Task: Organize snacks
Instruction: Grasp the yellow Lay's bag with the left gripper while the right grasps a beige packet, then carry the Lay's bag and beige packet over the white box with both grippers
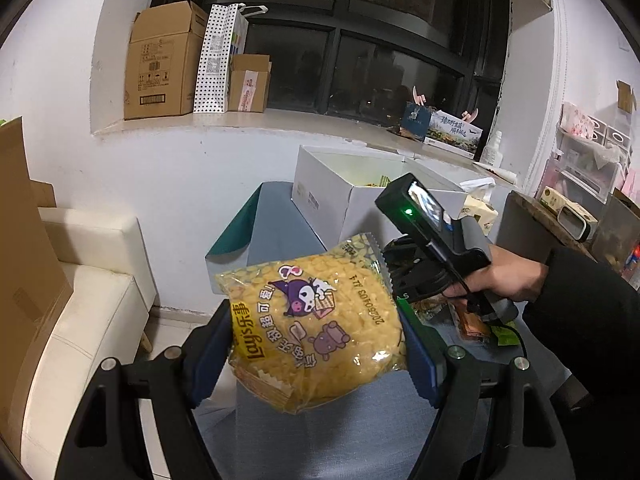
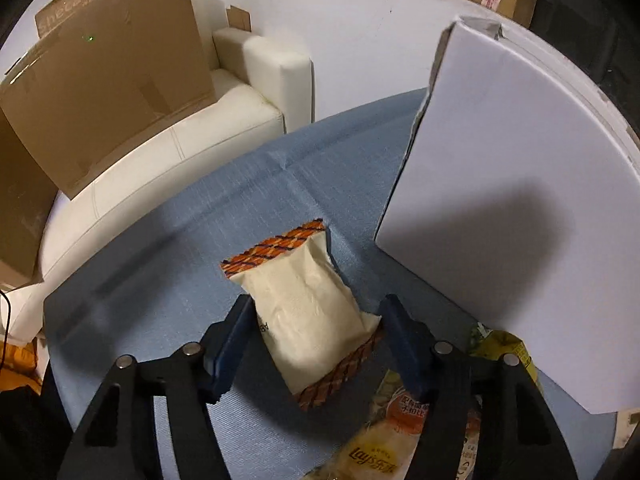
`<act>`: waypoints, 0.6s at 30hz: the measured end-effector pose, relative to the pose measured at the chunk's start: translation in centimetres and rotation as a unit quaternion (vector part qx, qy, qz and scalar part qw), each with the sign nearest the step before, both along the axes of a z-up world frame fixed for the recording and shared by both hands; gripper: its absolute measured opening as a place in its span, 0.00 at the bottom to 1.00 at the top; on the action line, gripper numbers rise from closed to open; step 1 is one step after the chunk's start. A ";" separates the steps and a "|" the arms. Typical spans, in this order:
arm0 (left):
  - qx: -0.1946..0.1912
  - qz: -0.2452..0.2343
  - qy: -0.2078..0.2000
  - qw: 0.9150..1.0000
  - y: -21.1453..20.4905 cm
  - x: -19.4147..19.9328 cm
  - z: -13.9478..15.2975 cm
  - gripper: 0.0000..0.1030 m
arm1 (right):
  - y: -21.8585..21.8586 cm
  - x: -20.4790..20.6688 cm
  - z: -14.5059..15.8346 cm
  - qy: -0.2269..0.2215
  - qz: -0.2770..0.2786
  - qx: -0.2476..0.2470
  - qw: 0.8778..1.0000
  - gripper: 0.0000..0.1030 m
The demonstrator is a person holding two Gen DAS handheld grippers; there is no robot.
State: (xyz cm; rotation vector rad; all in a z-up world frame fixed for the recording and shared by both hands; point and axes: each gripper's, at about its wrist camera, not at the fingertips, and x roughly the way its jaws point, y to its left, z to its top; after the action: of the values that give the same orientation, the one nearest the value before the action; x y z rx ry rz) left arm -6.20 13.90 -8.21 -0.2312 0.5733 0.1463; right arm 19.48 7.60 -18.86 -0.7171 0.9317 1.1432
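- Snacks partly sorted: left gripper (image 1: 316, 354) clamps the yellow Lay's bag (image 1: 320, 328), lifted at centre frame.
- Right gripper (image 2: 316, 344), half-closed, brackets the cream packet (image 2: 308, 312) on the blue table (image 2: 180, 240); grip unclear.
- White box (image 1: 332, 184), upper middle, holds some; other packets (image 2: 376, 456) wait at bottom.

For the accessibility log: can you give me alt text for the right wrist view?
The right gripper straddles a cream snack packet with orange-patterned ends, lying on a blue tablecloth; contact with the pads is unclear. A white box stands to its right, more snack bags lie at the lower edge, and a white sofa with cardboard sits behind.
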 end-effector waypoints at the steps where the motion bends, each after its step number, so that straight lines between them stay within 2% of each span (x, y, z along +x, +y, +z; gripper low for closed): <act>1: 0.000 -0.001 -0.002 1.000 0.0 0.1 0.0 0.78 | -0.3 -0.1 0.2 -0.004 -0.003 0.004 1.000 0.55; 4: 0.005 -0.003 -0.003 1.000 -0.2 0.3 0.2 0.78 | -1.9 -1.3 1.5 -0.005 -0.005 0.033 0.999 0.47; 9: 0.003 -0.021 -0.008 1.000 -1.1 1.7 0.6 0.78 | -7.4 -3.6 6.4 -0.003 -0.039 0.133 0.990 0.47; 12: 0.006 -0.041 -0.018 0.999 -2.2 3.3 1.5 0.78 | -11.8 -5.0 9.2 -0.025 -0.074 0.174 0.982 0.47; 18: 0.028 -0.093 -0.043 0.994 -5.0 9.0 4.1 0.78 | -18.6 -2.9 13.1 -0.024 -0.165 0.226 0.960 0.47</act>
State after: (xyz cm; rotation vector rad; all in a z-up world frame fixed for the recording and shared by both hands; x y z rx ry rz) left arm 2.81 8.93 -4.09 -0.1282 0.5017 -0.0288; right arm 16.58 -10.97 -5.75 -0.2051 0.6815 0.9842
